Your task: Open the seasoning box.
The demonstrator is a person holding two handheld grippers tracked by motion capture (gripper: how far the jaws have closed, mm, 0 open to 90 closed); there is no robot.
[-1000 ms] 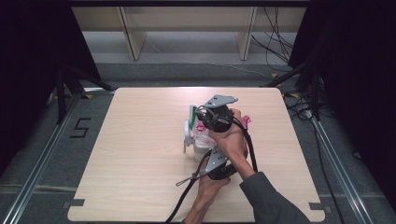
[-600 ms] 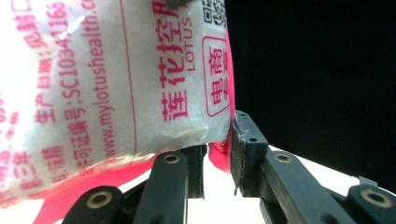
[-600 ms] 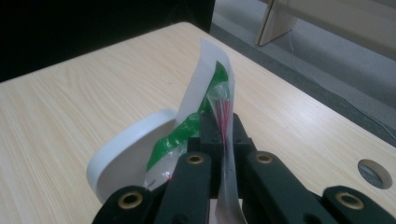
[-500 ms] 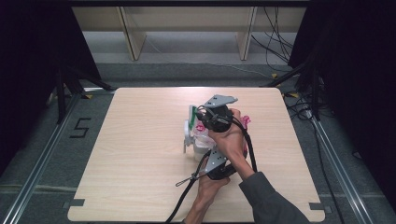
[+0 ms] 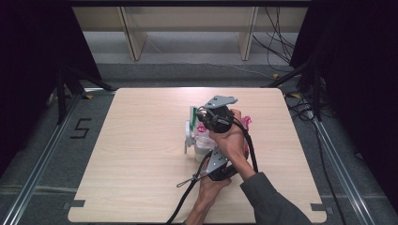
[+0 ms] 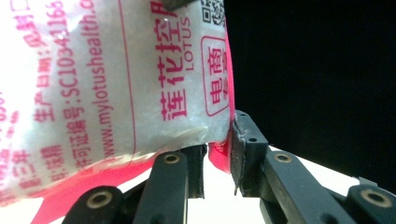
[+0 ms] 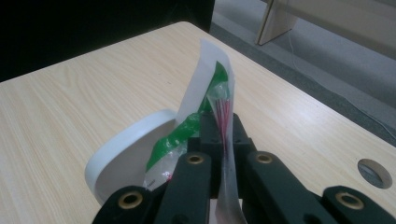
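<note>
Right gripper (image 7: pixel 218 135) pinching bag (image 7: pixel 210 100) top edge, green-striped, above white bowl (image 7: pixel 126 154). Left gripper (image 6: pixel 218 156) pinching bag's red bottom seam. Unchanged over last second: bag held mid-table (image 5: pixel 131 154). Probably paused before pouring.

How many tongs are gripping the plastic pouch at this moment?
2. The right tongs pinch the pouch's top edge above the white bowl. The left tongs clamp its red bottom corner, nearer the person.
</note>
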